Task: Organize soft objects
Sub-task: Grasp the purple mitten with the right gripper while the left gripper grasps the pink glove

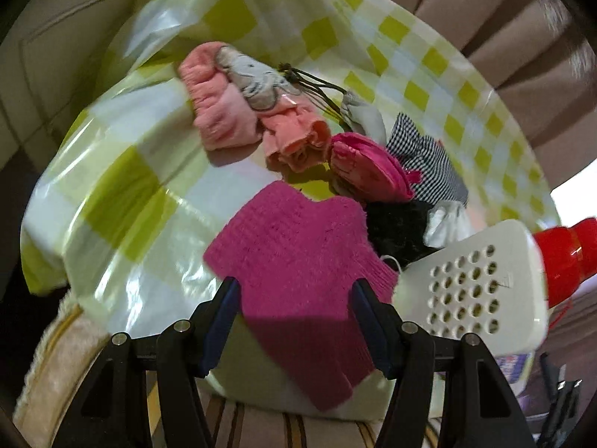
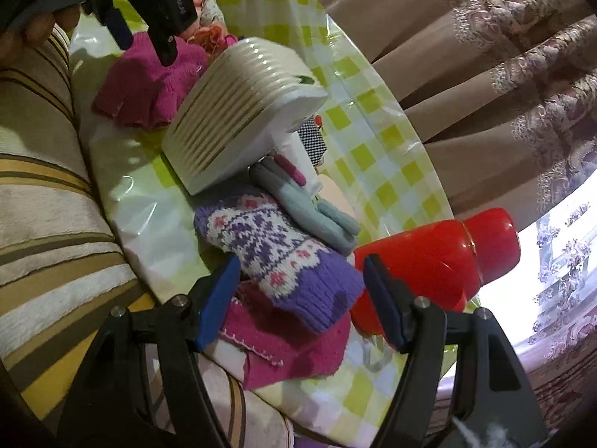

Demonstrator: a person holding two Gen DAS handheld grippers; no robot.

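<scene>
A magenta knit glove (image 1: 298, 261) lies flat at the near edge of the checked table cover (image 1: 123, 194). My left gripper (image 1: 296, 298) is open and hangs just over the glove, one blue pad on each side. In the right wrist view, that gripper (image 2: 145, 37) is at the top left over the same glove (image 2: 149, 86). My right gripper (image 2: 300, 298) is open, with the cuff of a purple-and-white patterned mitten (image 2: 283, 257) between its pads. I see no pad pressing on it. The mitten lies on a magenta cloth (image 2: 291, 351), beside a pale blue glove (image 2: 317, 216).
Pink socks (image 1: 220, 112), a peach cloth (image 1: 294, 142), a magenta pouch (image 1: 365, 164) and checked fabric (image 1: 425, 160) lie mid-table. A white vented box (image 2: 238, 112) and a red bottle (image 2: 440, 257) stand close by. A striped sofa (image 2: 44, 186) borders the table, with curtains (image 2: 485, 56) behind.
</scene>
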